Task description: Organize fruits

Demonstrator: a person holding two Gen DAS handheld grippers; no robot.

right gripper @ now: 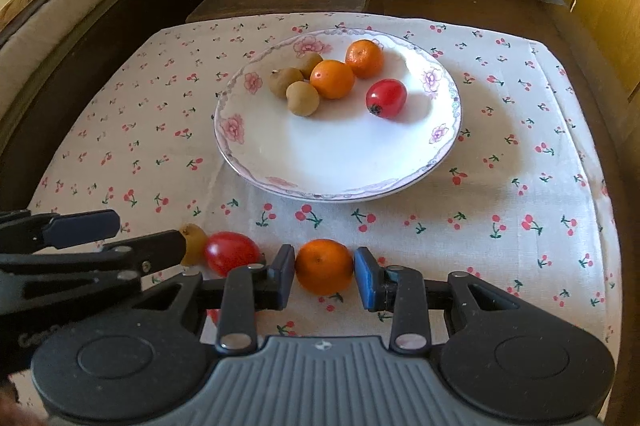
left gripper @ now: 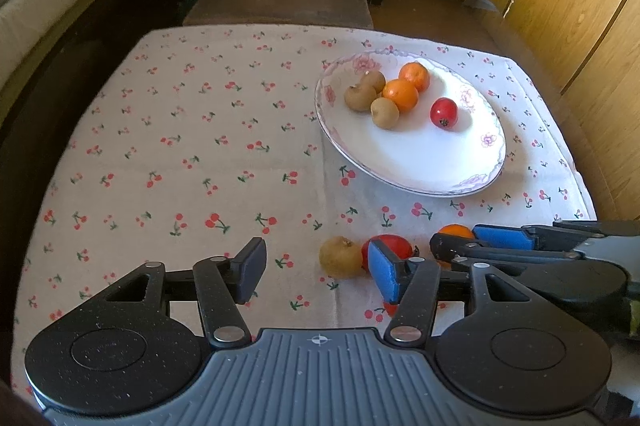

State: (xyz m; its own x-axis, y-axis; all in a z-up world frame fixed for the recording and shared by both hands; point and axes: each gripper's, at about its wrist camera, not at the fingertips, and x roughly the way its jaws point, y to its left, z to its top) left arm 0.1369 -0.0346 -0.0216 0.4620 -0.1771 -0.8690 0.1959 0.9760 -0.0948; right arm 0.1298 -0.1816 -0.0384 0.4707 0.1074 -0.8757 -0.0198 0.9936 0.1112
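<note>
Tabletop (right gripper: 500, 154) under cherry-print cloth; its left half is bare, and a bare strip runs right of the plate to the cloth edge. Plate (right gripper: 248, 146) sits center-right, holding three brown fruits, two oranges and one tomato, its near part unfilled. Near edge row: brown fruit (left gripper: 340, 258), tomato (right gripper: 232, 252), orange (right gripper: 324, 266), close together. Right gripper (right gripper: 325, 276) clamps the orange. Left gripper (left gripper: 316, 272) parted, nothing between its pads, beside the brown fruit.

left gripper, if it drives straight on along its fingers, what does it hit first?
Likely the bare cherry-print tablecloth: nothing lies between the open fingers of the left gripper. The brown fruit sits just inside its blue-padded finger and might get clipped; depth is unclear.
</note>
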